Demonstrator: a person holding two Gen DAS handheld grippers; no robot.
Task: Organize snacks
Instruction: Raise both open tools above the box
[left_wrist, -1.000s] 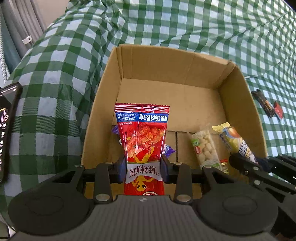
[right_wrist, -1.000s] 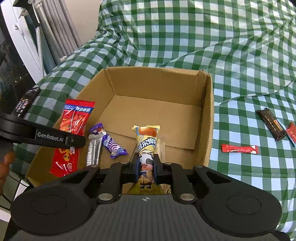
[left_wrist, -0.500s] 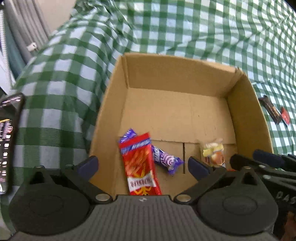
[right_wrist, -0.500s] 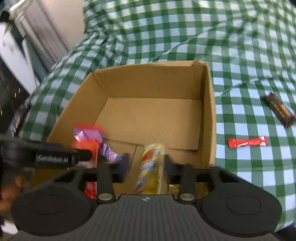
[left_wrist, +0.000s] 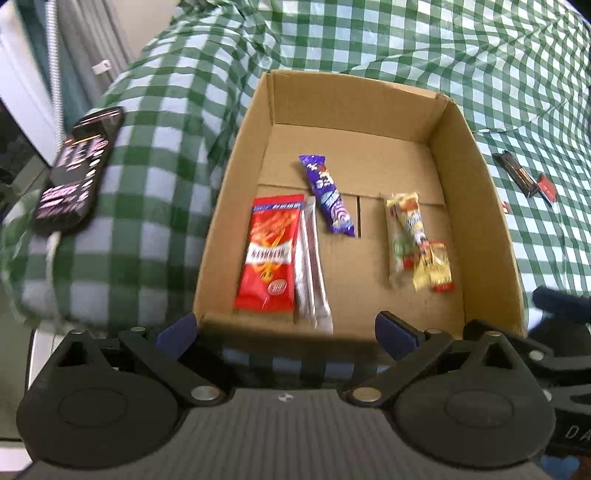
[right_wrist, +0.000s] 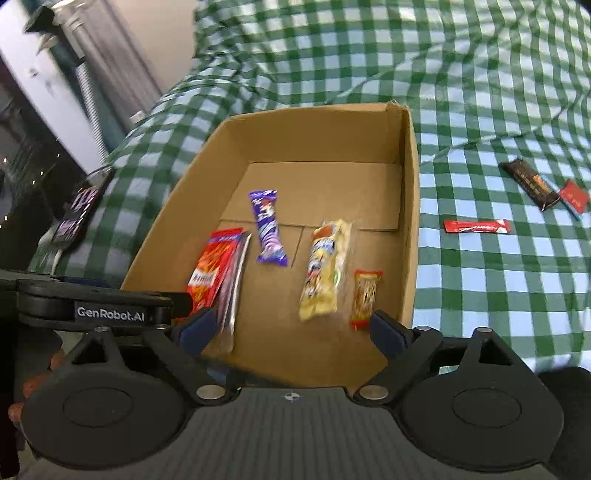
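Six snacks already lie in the cardboard box (left_wrist: 236, 206) just ahead of your left gripper (left_wrist: 288, 330) and right gripper (right_wrist: 291, 328), both spread wide and empty, while three packets (right_wrist: 476, 226) wait far right of the right jaws.

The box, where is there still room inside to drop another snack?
The back half of the cardboard box is bare, from its far wall to the purple wrapper. A narrow bare strip also runs between that wrapper and the yellow packet. The front left is crowded: the red packet and silver stick lie side by side.
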